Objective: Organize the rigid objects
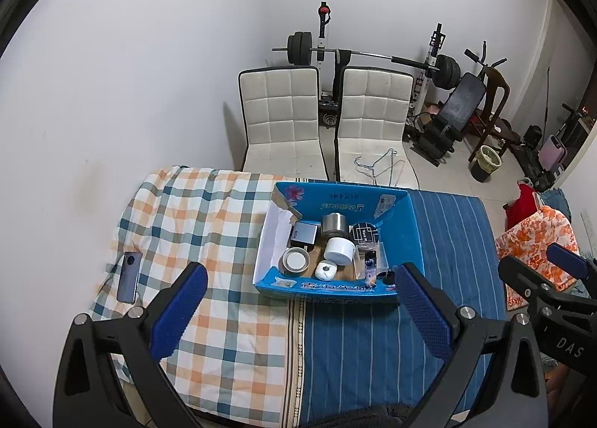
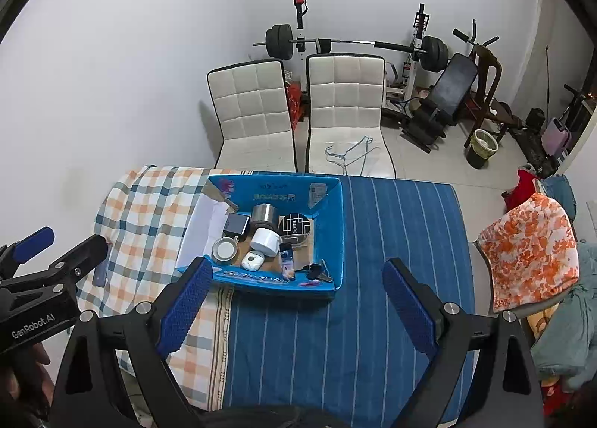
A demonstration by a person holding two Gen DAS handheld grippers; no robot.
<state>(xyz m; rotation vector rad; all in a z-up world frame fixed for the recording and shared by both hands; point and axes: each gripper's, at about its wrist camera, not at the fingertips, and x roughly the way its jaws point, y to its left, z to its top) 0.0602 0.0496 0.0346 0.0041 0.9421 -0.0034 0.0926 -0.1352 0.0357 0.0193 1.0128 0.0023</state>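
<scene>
A blue cardboard box (image 1: 401, 226) (image 2: 330, 219) sits on the bed and holds several small items: a white round jar (image 1: 338, 249) (image 2: 265, 240), a steel cylinder (image 1: 334, 223) (image 2: 264, 214), a tape roll (image 1: 296, 260) (image 2: 225, 250), a black round tin (image 1: 364, 233) (image 2: 295, 226), a white earbud case (image 1: 325, 270) (image 2: 251, 261), a dark square case (image 1: 304, 233) (image 2: 236, 223), a small spray bottle (image 2: 286, 260) and keys (image 2: 316, 270). My left gripper (image 1: 300, 292) hangs open above the bed, nearer than the box. My right gripper (image 2: 296, 284) is also open and empty, raised above the blue sheet.
A phone (image 1: 129, 276) lies on the checked blanket (image 1: 194, 211) at the left. Two white chairs (image 1: 280, 115) stand beyond the bed, with wire hangers (image 2: 349, 154) on one. A barbell rack (image 1: 373, 55) and bin (image 1: 485, 163) stand behind. An orange-patterned cloth (image 2: 530, 256) lies right.
</scene>
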